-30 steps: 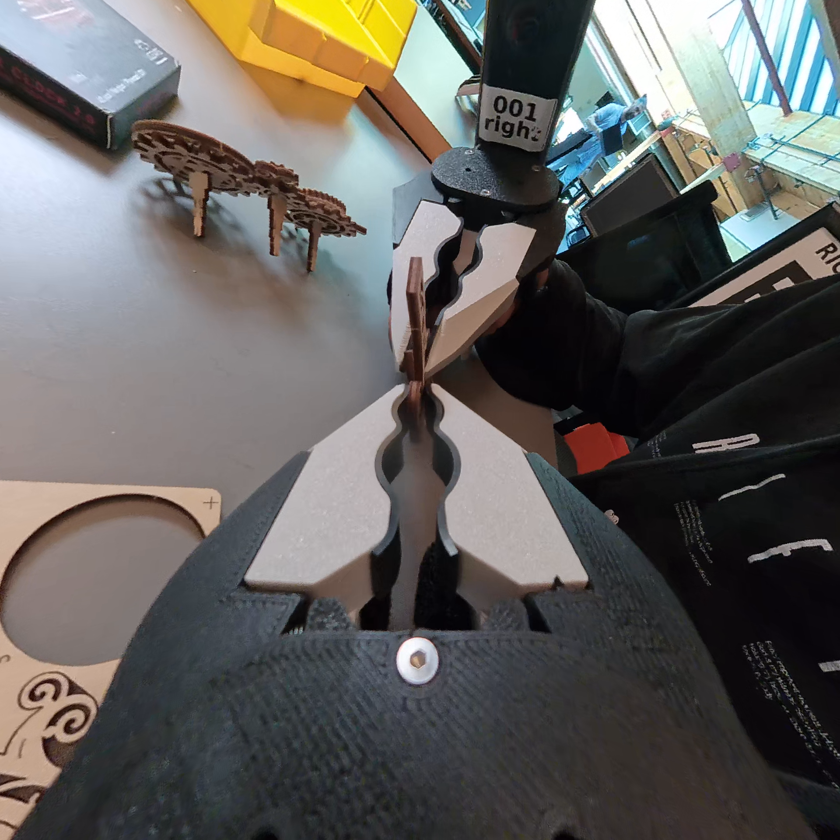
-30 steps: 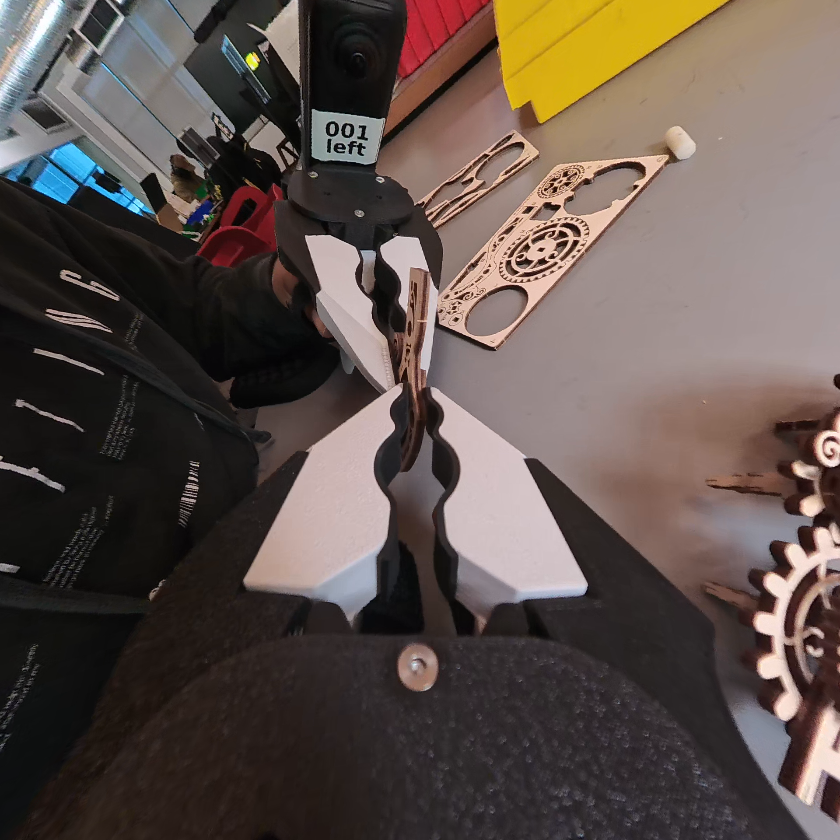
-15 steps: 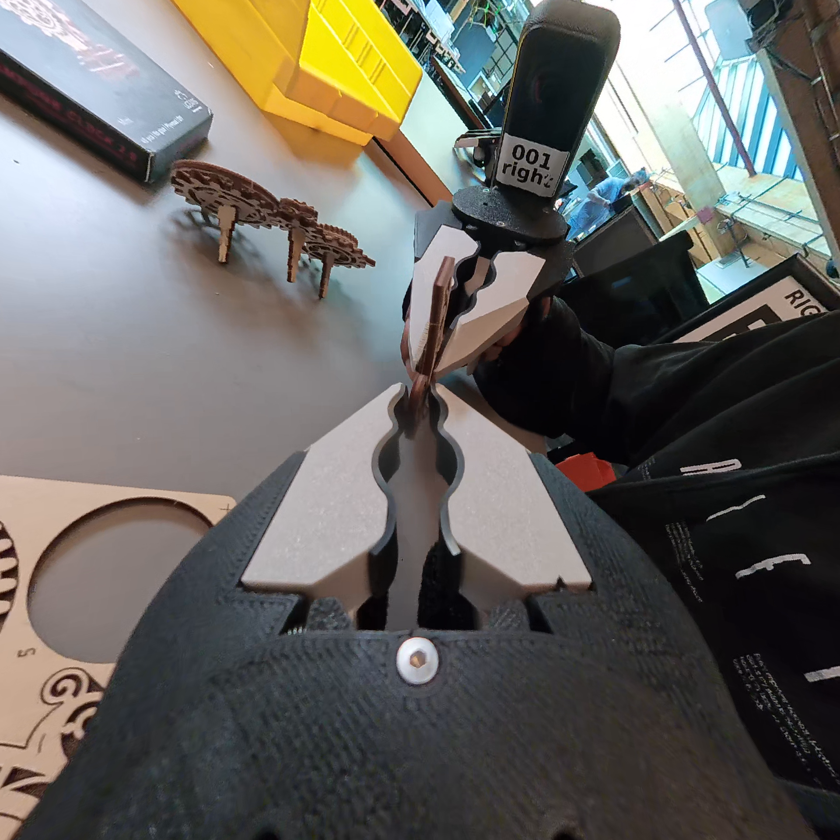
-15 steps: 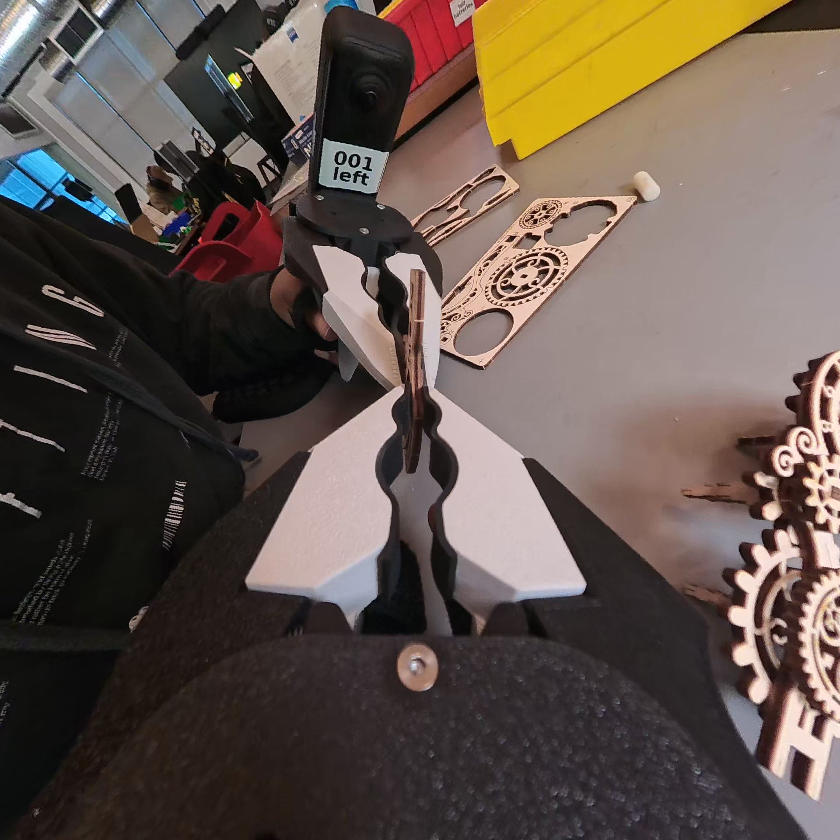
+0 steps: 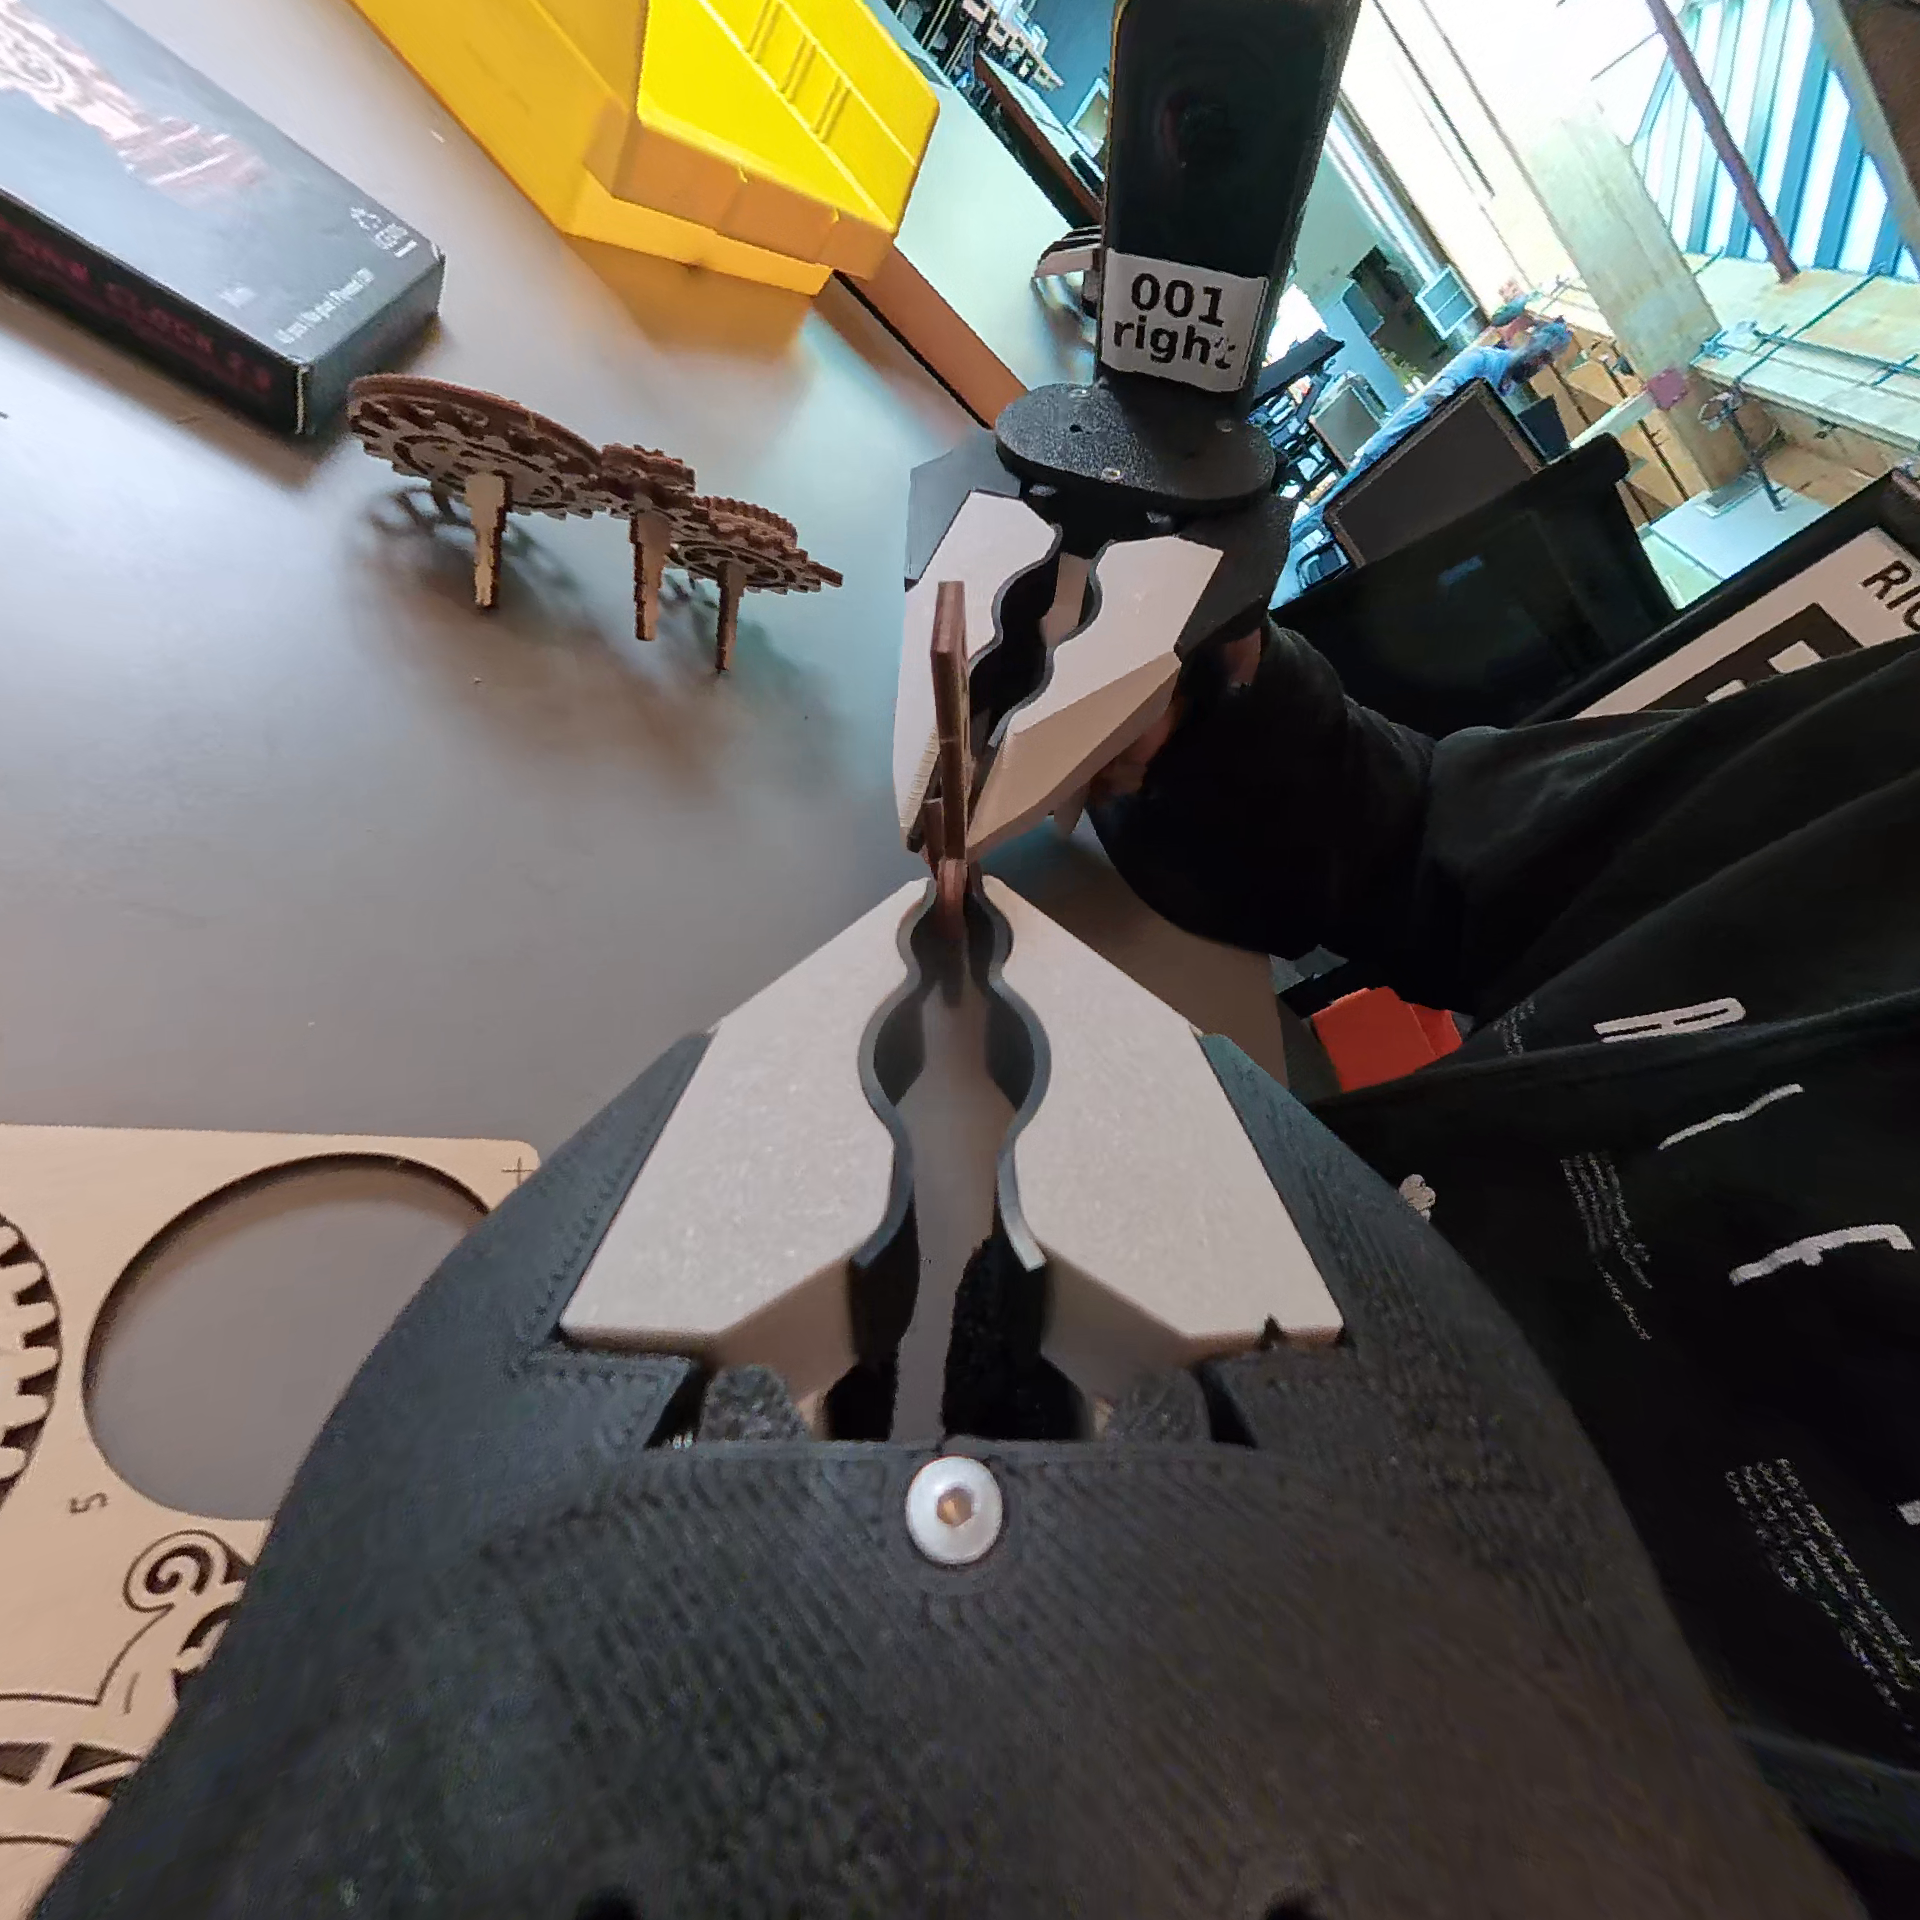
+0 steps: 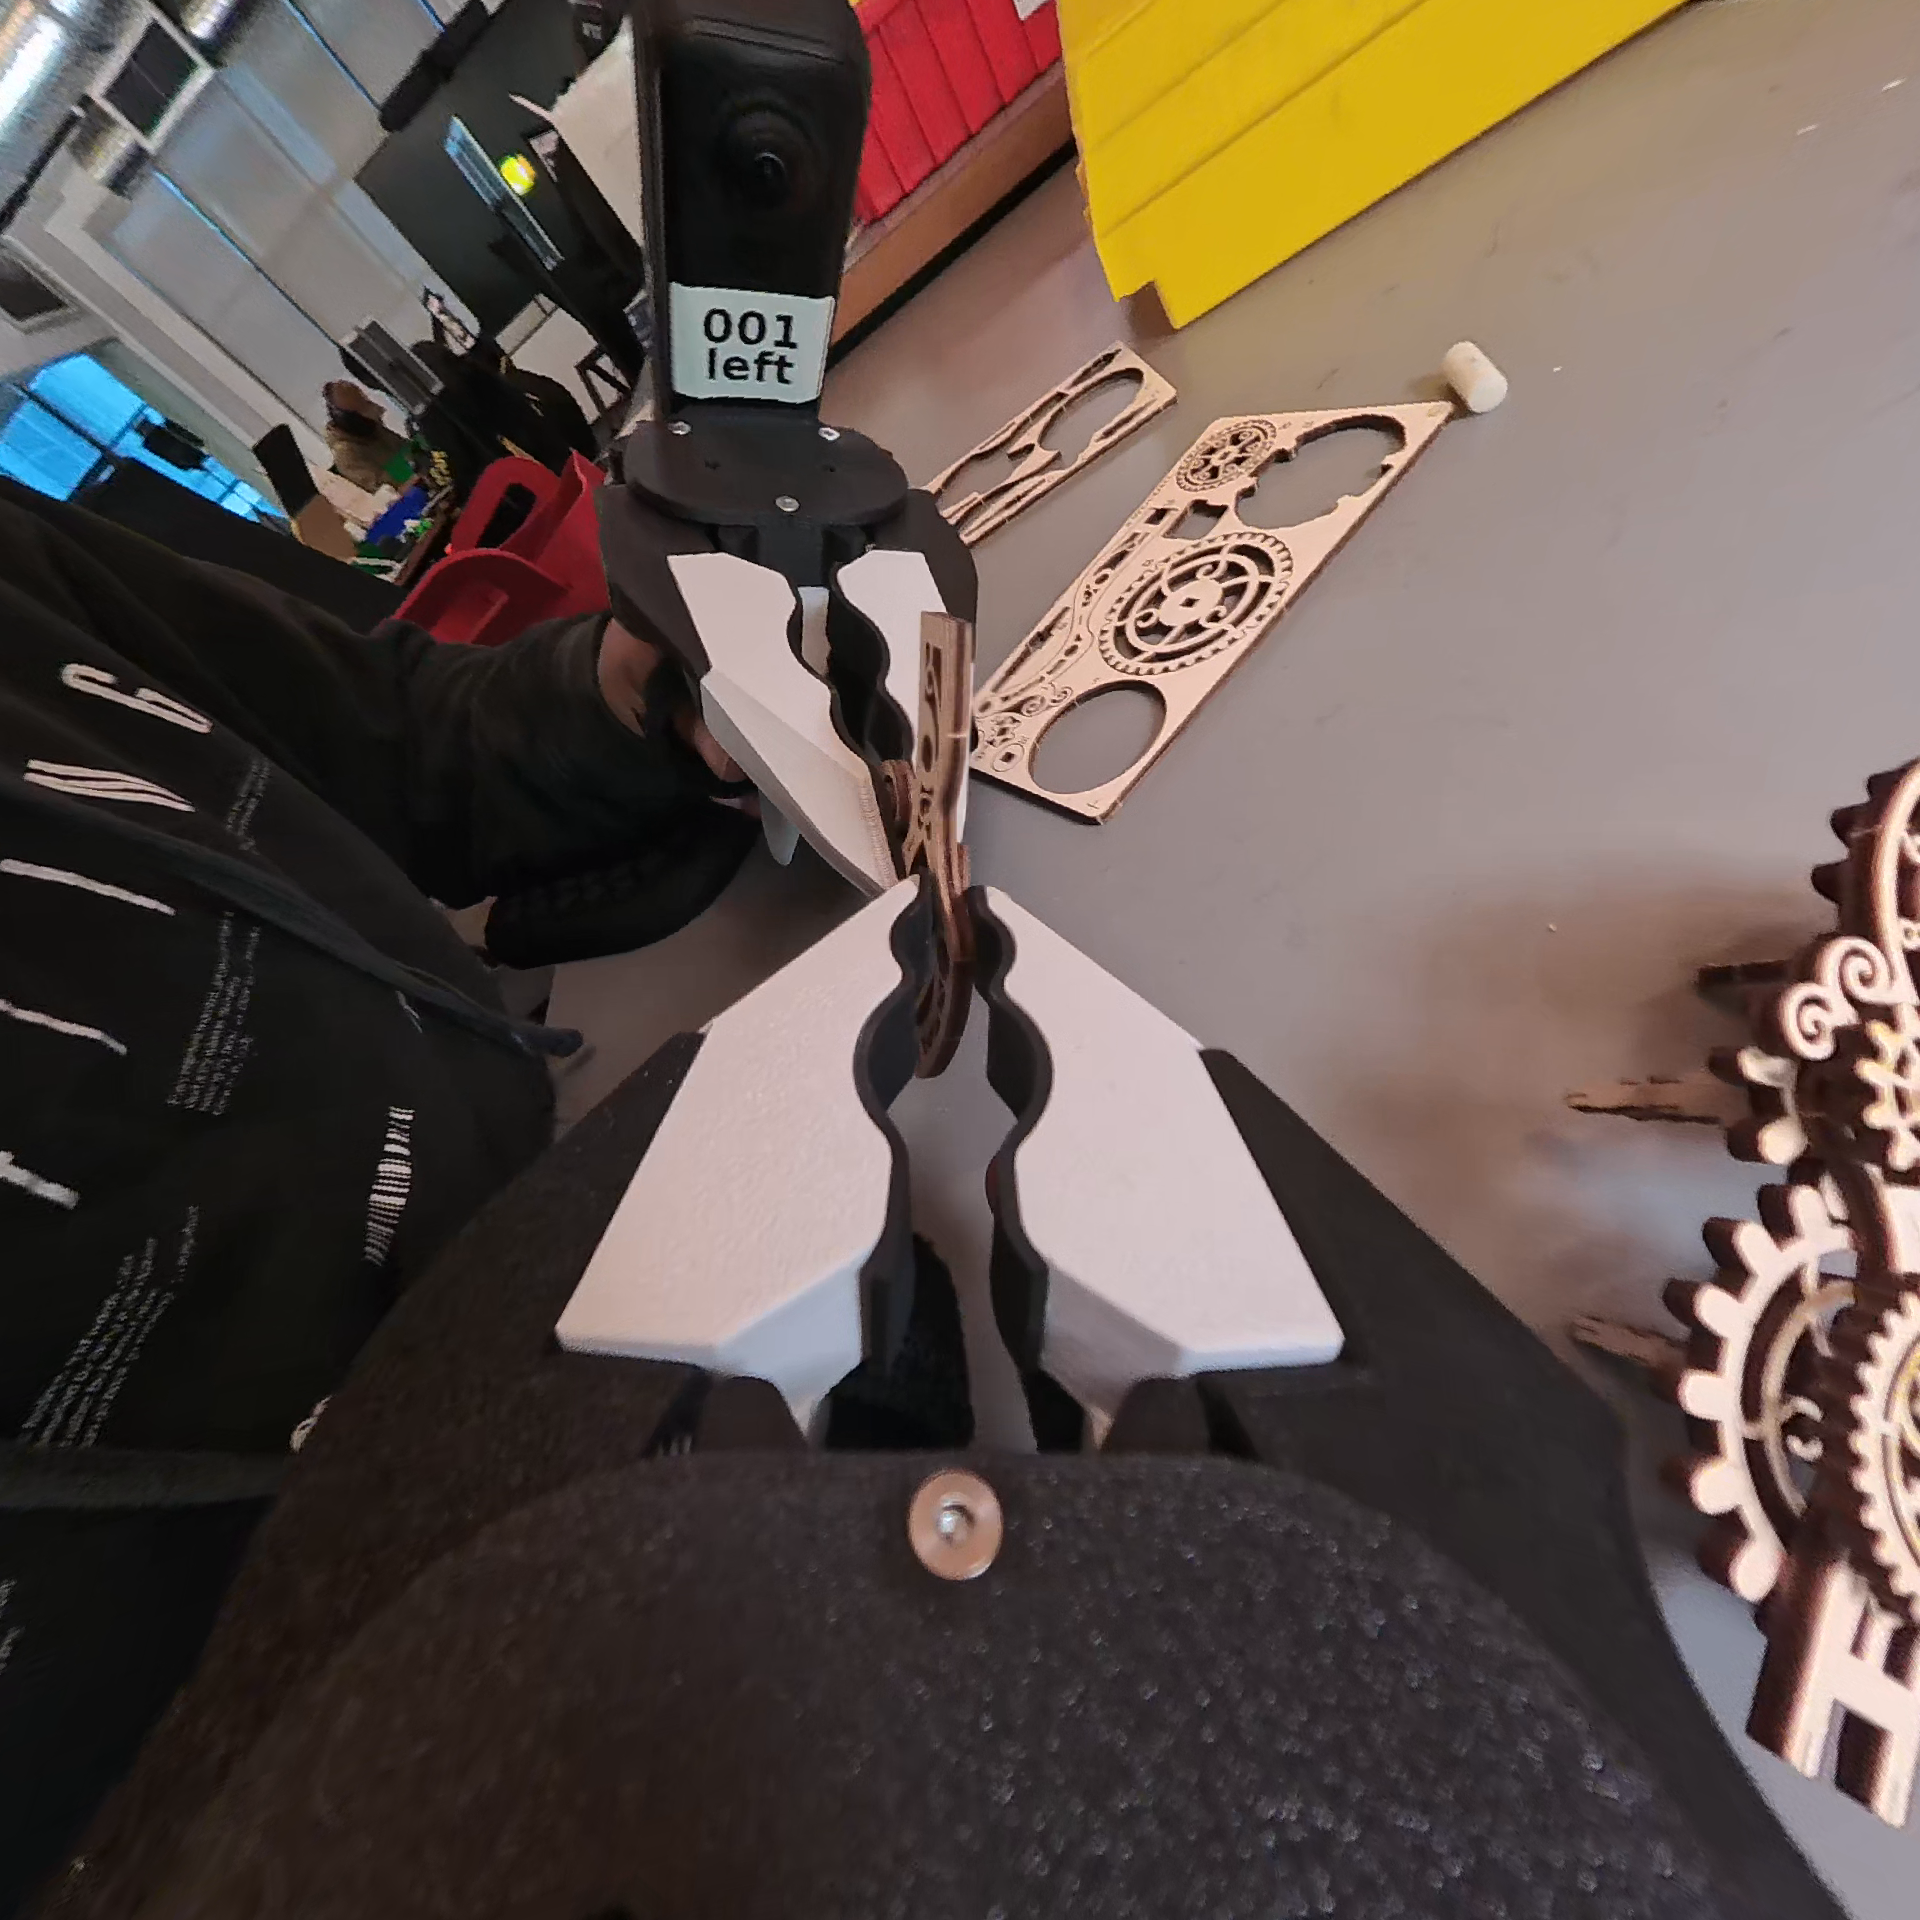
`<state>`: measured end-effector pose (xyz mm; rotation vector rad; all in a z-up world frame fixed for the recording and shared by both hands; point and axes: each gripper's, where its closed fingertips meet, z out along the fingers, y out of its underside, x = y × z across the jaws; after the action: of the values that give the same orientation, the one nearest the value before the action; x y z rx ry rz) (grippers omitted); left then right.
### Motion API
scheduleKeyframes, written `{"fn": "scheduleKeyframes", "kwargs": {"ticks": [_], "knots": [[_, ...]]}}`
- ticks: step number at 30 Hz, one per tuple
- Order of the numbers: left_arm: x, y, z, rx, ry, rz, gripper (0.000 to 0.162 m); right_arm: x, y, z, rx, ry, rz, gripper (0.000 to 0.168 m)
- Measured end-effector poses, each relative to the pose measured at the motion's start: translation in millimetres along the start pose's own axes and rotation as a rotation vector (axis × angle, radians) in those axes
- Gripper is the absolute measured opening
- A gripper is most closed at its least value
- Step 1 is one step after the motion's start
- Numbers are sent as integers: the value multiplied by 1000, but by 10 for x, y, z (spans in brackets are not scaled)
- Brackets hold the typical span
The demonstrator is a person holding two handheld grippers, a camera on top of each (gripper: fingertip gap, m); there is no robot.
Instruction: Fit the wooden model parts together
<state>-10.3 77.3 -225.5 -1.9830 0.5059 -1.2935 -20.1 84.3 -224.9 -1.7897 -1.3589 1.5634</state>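
Already, part of the wooden model was built: a dark brown laser-cut assembly of meshed gears on short pegs [image 5: 582, 499] stood on the grey table [image 5: 312, 831], well apart from the two grippers. The light plywood sheet with round cut-outs and engraved scrollwork [image 6: 1195, 613] lay with several parts punched out, and a second, narrower sheet [image 6: 1049, 442] lay beyond it.

What was in hand looked like one more joint. The left gripper [image 5: 951, 894] was clamped at its tips on a small dark brown wooden piece [image 5: 951, 904]; the right gripper [image 6: 940, 914] was closed on a thin, flat, engraved brown wooden part [image 6: 940, 727] that stood on edge and reached up past the opposite fingers. Both were held in the air above the table's near edge, tip to tip, the two pieces touching where the tips met. Whether one had seated in the other could not be told. Judging by this, the fit was under way rather than finished, and joining the result to the gear assembly remained.

Compared with a second before, the grippers sat in much the same tip-to-tip pose, with only slight tilts. The flat part leaned a little more across the left gripper's white fingers [image 6: 769, 686], while both grips stayed closed.
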Motion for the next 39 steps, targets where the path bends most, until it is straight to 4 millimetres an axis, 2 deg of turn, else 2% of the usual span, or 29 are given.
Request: {"fn": "scheduleKeyframes", "kwargs": {"ticks": [9, 11, 15, 22, 28, 32, 39], "knots": [[-137, 68, 18, -15, -14, -84, 3, 138, 84, 58, -44, 128, -6, 5], [-101, 41, 12, 3, 21, -113, 3, 104, 50, 42, -19, 100, 4, 5], [-49, -5, -7, 39, 87, -198, 2, 65, -10, 4, 30, -4, 135, 6], [-56, -2, -8, 39, 89, -228, 2, 83, -2, 14, 18, 26, 111, 5], [-127, 99, 60, 3, 51, -304, 4, 283, 164, 58, -100, 229, -17, 10], [-160, 21, -2, 36, 65, -291, 1, 206, 37, 10, -14, 127, 85, 8], [-215, -103, -123, 99, 62, -296, 2, 162, -26, -91, -10, 95, 42, 18]]}}
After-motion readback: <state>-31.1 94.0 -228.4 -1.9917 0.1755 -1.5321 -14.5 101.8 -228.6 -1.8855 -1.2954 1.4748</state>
